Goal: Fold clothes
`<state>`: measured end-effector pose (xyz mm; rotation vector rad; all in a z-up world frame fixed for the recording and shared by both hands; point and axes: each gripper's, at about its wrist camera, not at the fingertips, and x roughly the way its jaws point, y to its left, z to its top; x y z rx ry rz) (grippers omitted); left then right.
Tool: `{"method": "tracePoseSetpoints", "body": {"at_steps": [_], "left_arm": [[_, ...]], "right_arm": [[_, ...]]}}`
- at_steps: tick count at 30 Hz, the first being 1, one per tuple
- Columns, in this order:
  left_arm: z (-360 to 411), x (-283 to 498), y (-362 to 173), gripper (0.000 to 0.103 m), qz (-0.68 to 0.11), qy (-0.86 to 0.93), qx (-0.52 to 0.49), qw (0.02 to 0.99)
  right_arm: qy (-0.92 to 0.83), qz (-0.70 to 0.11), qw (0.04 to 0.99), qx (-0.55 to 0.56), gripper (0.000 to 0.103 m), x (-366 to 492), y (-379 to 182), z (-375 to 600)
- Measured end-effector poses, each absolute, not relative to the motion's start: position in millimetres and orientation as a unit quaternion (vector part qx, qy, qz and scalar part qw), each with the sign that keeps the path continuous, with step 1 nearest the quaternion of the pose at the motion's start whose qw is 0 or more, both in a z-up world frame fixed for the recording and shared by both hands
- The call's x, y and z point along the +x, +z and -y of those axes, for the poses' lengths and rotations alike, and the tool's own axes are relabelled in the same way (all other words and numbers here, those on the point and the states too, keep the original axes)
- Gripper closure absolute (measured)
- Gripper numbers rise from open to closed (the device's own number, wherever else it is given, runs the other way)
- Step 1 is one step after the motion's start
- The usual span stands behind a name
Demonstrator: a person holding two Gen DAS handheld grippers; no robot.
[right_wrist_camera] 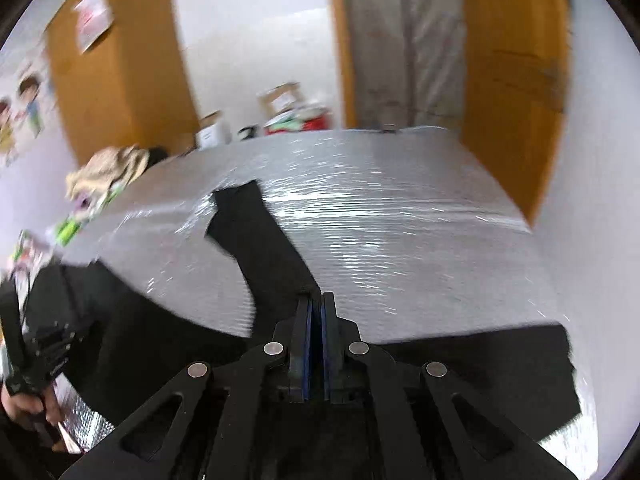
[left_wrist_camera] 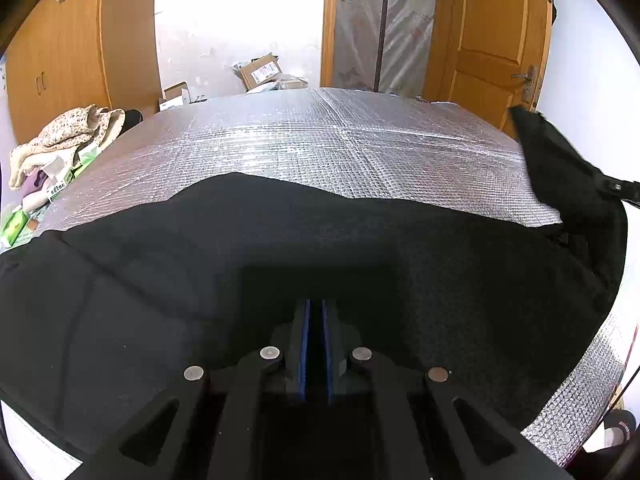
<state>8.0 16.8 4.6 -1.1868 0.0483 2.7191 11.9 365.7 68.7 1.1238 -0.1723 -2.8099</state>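
Left wrist view first: a broad tabletop covered in quilted silver foil sheeting (left_wrist_camera: 320,136) fills the middle of the frame, and a large black knitted garment (left_wrist_camera: 440,264) lies spread over its near half, reaching from the left edge to the right. At the far right a part of that black cloth is lifted off the foil, up toward the right gripper (left_wrist_camera: 616,188), which enters from the frame edge and appears to pinch it. Behind the tabletop stand an orange-brown wooden door (left_wrist_camera: 488,36) with a metal handle and a wooden wardrobe (left_wrist_camera: 56,60) on the left. Left of the tabletop sits a heap of cream floral fabric (left_wrist_camera: 68,136), and beyond the far edge lie brown cardboard boxes (left_wrist_camera: 260,70).

The left gripper (left_wrist_camera: 316,312) hangs low over the garment with its blue-lined jaws nearly together — only a slim gap between them. Whether cloth is caught there I cannot tell, black on black.

Right wrist view is motion-blurred. The right gripper (right_wrist_camera: 316,304) also shows its jaws almost closed, and a long black strip of the garment (right_wrist_camera: 260,240) runs from their tips out across the foil — apparently held, though the contact is unclear. At the lower left a hand (right_wrist_camera: 24,404) grips the left gripper's handle.
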Motion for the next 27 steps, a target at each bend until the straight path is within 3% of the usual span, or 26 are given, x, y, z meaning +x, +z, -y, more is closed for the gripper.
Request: {"method": "tracePoseSetpoints", "body": {"at_steps": [8,12,14,16,18,21,27], "left_arm": [[-22,8,5,0.098,-0.035,0.911,-0.403,0.082],[-23,7,5,0.098,-0.037,0.909,-0.407,0.082],[-23,7,6,0.098,-0.038,0.909,-0.407,0.081],[-24,7,6,0.098,-0.038,0.908,-0.408,0.081],[-23,7,6,0.098,-0.037,0.908,-0.409,0.081],[-22,6,5,0.098,-0.035,0.909,-0.408,0.081],[-24,6,6,0.098,-0.037,0.909,-0.408,0.078]], "right_arm": [[-0.919,0.155,-0.042,0.359,0.099,52,66,-443],[-0.898,0.212,-0.041,0.383,0.095,63,47,-466],[-0.887,0.244,-0.032,0.392,0.092,65,37,-475],[-0.879,0.287,-0.022,0.380,0.078,66,32,-484],[-0.872,0.323,-0.018,0.367,0.074,68,30,-493],[-0.877,0.317,-0.042,0.360,0.074,64,34,-499],[-0.891,0.211,-0.089,0.392,0.067,35,47,-478]]}}
